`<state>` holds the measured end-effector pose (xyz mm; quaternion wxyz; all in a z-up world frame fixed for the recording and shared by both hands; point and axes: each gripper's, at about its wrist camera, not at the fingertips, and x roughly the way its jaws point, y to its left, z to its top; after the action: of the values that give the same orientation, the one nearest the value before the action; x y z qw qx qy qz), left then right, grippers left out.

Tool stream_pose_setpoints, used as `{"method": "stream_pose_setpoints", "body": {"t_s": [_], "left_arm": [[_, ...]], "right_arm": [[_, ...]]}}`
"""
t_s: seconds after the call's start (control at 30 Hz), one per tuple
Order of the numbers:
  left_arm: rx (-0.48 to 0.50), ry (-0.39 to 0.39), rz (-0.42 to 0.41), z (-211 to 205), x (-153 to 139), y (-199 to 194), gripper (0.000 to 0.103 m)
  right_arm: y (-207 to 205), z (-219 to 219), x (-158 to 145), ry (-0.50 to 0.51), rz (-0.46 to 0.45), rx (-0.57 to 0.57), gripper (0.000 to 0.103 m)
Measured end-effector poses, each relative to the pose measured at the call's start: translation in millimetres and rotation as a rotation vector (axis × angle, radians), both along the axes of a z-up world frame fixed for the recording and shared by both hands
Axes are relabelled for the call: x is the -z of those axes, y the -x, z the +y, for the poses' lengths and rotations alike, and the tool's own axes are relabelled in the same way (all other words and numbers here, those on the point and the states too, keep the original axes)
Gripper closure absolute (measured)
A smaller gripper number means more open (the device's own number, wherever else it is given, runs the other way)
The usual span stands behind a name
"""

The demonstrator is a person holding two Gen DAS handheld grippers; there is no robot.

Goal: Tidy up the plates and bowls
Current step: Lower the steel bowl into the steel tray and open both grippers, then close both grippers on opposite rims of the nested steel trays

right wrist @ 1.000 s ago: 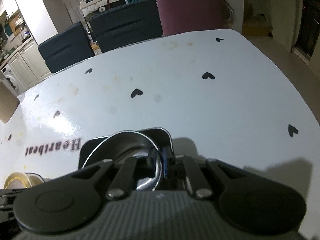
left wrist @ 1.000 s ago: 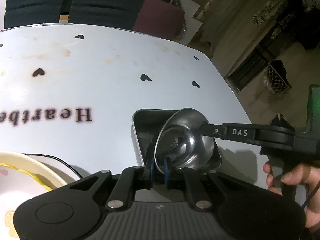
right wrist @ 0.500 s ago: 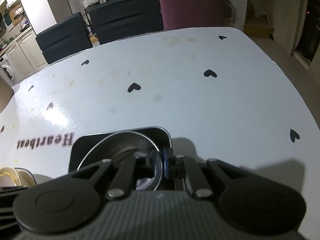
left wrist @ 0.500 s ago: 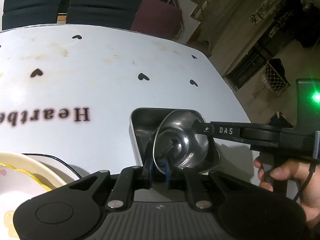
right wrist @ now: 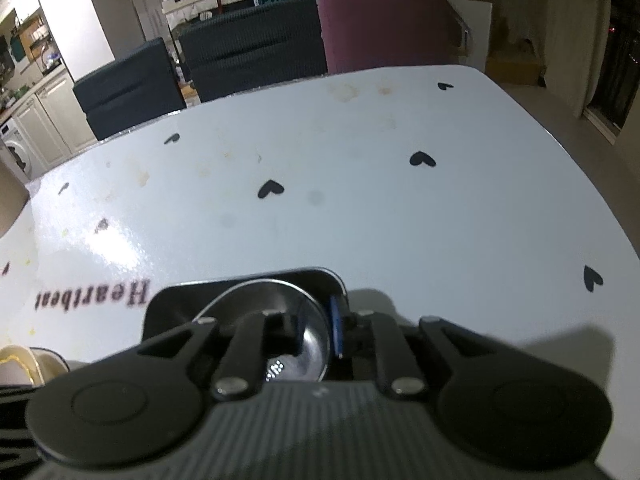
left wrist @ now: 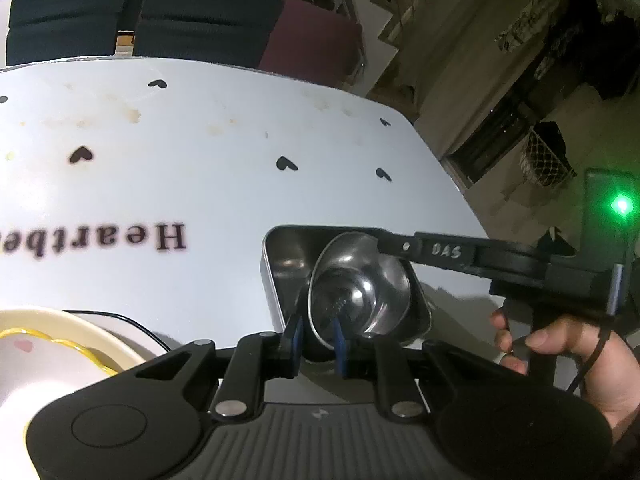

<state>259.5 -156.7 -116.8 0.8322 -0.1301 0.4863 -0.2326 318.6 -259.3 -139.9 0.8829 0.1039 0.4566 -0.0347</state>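
Note:
A round steel bowl (left wrist: 360, 280) sits tilted inside a square steel tray (left wrist: 280, 272) on the white table. My left gripper (left wrist: 316, 336) has its blue pads either side of the bowl's near rim, a small gap showing. My right gripper (right wrist: 318, 334) reaches in from the right and its fingers stand a little apart around the bowl's (right wrist: 280, 320) right rim; its arm (left wrist: 448, 250) shows in the left wrist view. A cream plate with a yellow wavy edge (left wrist: 48, 344) lies at the lower left.
The white table (right wrist: 360, 200) has black hearts and the word "Heartbeat" printed on it. Dark chairs (right wrist: 248, 52) and a maroon chair (right wrist: 384, 28) stand at its far edge. The table's right edge (left wrist: 452, 184) drops to the floor.
The bowl has come down lower into the tray. Both grippers' fingers have parted slightly around its rim. The right gripper has shifted a little to the right.

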Motion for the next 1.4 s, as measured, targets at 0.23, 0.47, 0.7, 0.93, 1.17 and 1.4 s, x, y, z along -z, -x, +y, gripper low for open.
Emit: {"method": "stream_pose_setpoints", "body": {"t_s": [0.23,0.47,0.7,0.93,1.17,1.4], "left_arm": [[-0.031,0.003,-0.049,8.4,-13.0,-5.2,0.076],[-0.081,-0.035,-0.043,13.7,-6.6,-20.2,0.053],[-0.081,-0.063,-0.027,12.0,4.3,-26.5,0.050],[-0.086,-0.075,-0.016,13.3,10.0,-30.3,0.050],[-0.084,-0.080,-0.011,11.5,12.4,-31.6,0.050],[-0.073,-0.099,-0.005,6.8,17.8,-32.3,0.050]], "right_arm": [[18.0,-21.7,-21.5,-0.067,-0.148,0.064,0.043],[32.4,-45.7,-17.2,-0.039,-0.040,0.062,0.023],[36.6,-55.7,-10.2,-0.029,0.030,0.031,0.043],[29.7,-37.2,1.1,0.006,0.095,-0.014,0.049],[36.5,-42.4,-10.4,-0.028,0.046,-0.011,0.046],[32.2,-38.8,-0.9,-0.012,0.095,-0.042,0.045]]}}
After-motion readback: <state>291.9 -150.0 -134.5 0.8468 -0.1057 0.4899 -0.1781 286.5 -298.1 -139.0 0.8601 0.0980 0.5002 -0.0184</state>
